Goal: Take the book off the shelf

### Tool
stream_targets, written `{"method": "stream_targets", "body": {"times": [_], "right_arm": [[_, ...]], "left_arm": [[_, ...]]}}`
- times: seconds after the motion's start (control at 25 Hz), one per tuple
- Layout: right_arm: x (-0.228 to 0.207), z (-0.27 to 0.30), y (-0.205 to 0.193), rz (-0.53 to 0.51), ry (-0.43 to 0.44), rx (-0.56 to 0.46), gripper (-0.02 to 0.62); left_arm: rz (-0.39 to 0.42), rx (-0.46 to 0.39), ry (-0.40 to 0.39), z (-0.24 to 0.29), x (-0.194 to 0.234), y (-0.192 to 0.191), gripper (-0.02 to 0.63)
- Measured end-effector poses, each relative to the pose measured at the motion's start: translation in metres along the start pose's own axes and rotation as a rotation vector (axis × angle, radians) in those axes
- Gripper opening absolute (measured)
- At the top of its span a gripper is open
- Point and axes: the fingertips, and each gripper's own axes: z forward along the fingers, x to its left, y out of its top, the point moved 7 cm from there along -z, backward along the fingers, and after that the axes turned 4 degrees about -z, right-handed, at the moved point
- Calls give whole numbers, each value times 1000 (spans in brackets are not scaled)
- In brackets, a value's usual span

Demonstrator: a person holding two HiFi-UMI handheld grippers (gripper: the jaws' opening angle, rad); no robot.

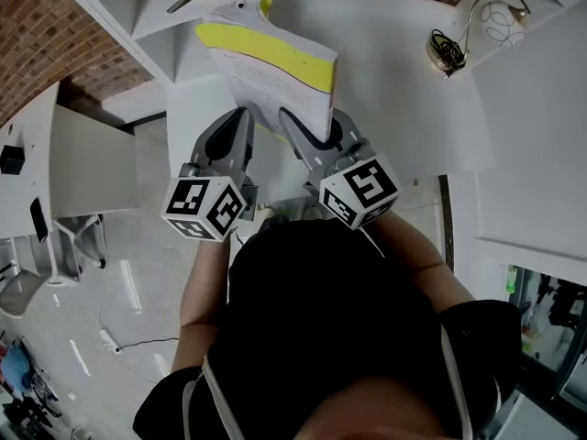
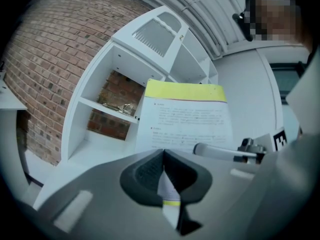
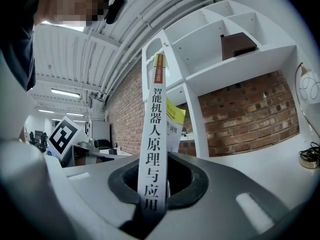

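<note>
The book [image 1: 275,71] has white covers with a yellow band and is held in the air in front of the white shelf unit [image 1: 183,3]. My right gripper [image 1: 316,128] is shut on its white spine [image 3: 155,134], which carries black printed characters and runs up between the pads of that gripper [image 3: 152,194]. My left gripper [image 1: 237,122] is shut on a thin edge of the cover or a page; that white sheet with its yellow stripe sits pinched in the left gripper [image 2: 164,159]. Above it the printed page [image 2: 185,119] fans open.
The white shelf unit [image 2: 125,59] stands against a brick wall [image 2: 45,59], with a shiny object [image 2: 117,106] in one compartment and a brown box [image 3: 237,44] in another. A coiled cable and lamp [image 1: 449,49] lie on the white table [image 1: 404,108] at right.
</note>
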Motion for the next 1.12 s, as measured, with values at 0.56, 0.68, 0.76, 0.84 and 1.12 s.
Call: {"method": "stream_targets", "body": {"times": [0.56, 0.68, 0.76, 0.84, 1.12], "right_arm": [[13, 6, -4, -17, 24, 20, 63], [15, 6, -4, -18, 30, 23, 63], [16, 6, -2, -11, 38, 24, 63], [17, 7, 0, -4, 42, 21, 63], [21, 7, 1, -10, 43, 20, 63]], "left_arm": [[4, -12, 40, -12, 9, 0, 5], [8, -11, 42, -14, 8, -1, 5], [9, -15, 45, -14, 8, 0, 5], [10, -21, 45, -15, 7, 1, 5], [4, -34, 68, -23, 14, 3, 5]]}}
